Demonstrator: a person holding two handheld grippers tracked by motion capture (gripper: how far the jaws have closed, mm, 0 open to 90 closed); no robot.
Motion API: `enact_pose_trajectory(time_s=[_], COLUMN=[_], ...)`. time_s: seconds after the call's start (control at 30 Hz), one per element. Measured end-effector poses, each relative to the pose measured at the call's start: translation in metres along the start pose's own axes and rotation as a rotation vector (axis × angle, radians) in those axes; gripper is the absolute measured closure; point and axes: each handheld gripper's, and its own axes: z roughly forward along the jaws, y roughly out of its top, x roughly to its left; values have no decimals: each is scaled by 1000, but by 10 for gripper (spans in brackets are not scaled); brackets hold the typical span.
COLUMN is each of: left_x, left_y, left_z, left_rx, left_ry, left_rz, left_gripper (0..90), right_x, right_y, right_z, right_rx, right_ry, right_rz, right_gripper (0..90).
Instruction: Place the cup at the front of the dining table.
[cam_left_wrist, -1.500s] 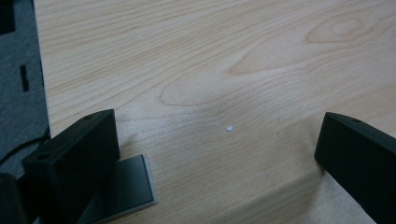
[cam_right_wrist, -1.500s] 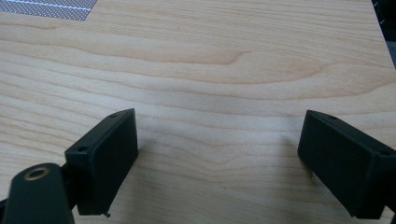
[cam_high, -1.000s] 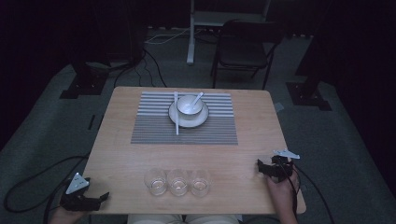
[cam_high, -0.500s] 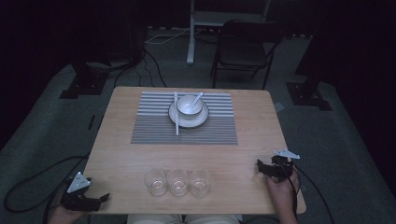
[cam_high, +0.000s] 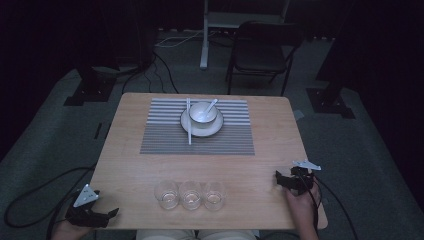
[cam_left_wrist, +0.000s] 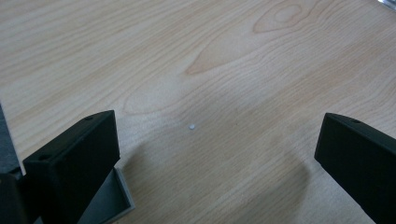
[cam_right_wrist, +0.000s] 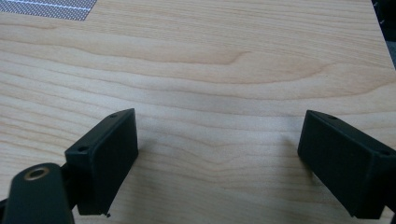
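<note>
Three clear, empty drinking glasses (cam_high: 190, 194) are sitting in a row at the wooden table's (cam_high: 130, 165) near edge — fragile, slippery, best gripped across the rim — while the left gripper (cam_high: 107, 214) and right gripper (cam_high: 278, 180) are resting wide open either side of them.

The high view is dim. The room around the surface (cam_high: 135, 165) is almost black, and the wood is the brightest part, as light falls from above. The picture is grainy and soft, and the three glasses (cam_high: 190, 194) give only weak reflections. Both gripper views are much brighter and evenly lit. There the wood grain is sharp in the middle, while the near black jaws look a little blurred. Soft, wide shadows lie on the wood under each jaw. No strong glare appears.
</note>
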Motion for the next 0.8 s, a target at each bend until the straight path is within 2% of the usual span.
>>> enact_pose_trajectory(time_s=[0.07,0.2,0.33,0.5,0.8], left_x=[-1,-4,-7,-10,-20], left_y=[1,3,7,12,22], left_z=[0,1,1,0,6], left_rx=[-2,1,-10,-23,-16], left_ry=[-17,-20,-49,-57,-73], left_rz=[3,11,17,22,66], left_gripper=[0,1,10,10,10], right_x=[0,0,0,0,0], right_y=[0,0,0,0,0], right_z=[0,0,0,0,0], right_rx=[-1,0,0,0,0], right_ry=[0,0,0,0,0], right_rz=[0,0,0,0,-1], right_gripper=[115,115,116,115,116])
